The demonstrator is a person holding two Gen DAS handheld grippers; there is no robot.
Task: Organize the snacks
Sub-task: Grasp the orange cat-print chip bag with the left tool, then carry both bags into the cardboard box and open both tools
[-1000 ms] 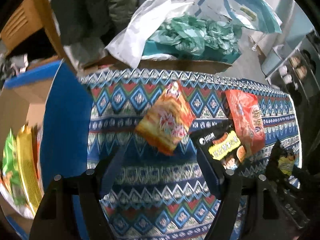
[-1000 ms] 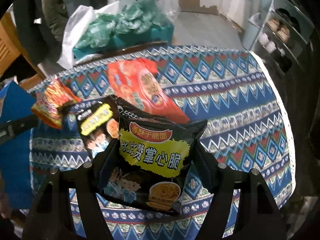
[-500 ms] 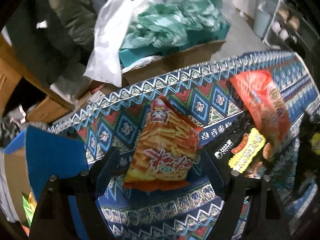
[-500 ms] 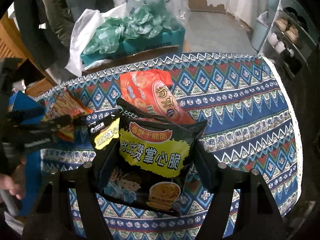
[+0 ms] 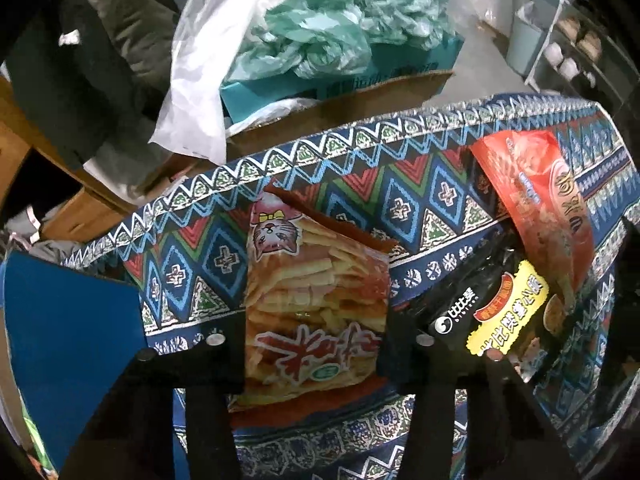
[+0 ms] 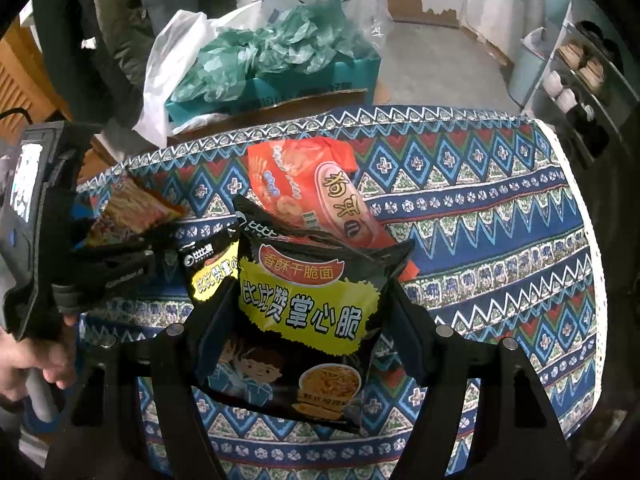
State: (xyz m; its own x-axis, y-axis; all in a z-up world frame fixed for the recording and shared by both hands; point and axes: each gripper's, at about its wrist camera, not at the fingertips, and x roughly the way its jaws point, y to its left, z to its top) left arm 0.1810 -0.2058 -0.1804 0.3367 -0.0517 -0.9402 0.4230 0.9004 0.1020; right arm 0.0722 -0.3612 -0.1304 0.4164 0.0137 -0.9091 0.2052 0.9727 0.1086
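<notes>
An orange fries packet (image 5: 316, 280) with a cat face lies on the patterned tablecloth (image 5: 420, 184). My left gripper (image 5: 316, 320) straddles it with the jaws closing, and both pads touch its sides. The right wrist view also catches the left gripper (image 6: 120, 264) at the left, over the same fries packet (image 6: 132, 212). A black noodle-snack packet (image 6: 280, 368) hangs above the cloth with my right gripper (image 6: 312, 300) shut on it. A second black packet (image 5: 492, 312) and a red-orange packet (image 5: 532, 200) lie to the right of the fries.
A blue box wall (image 5: 72, 340) stands at the table's left edge. Beyond the far edge sits a cardboard box of green and white plastic bags (image 5: 340, 48). A shoe shelf (image 6: 580, 72) is at the far right. A person's hand (image 6: 24, 364) holds the left gripper.
The left gripper came down over the fries packet and its jaws narrowed from wide apart onto the packet's sides. The right gripper kept the black packet and stayed put.
</notes>
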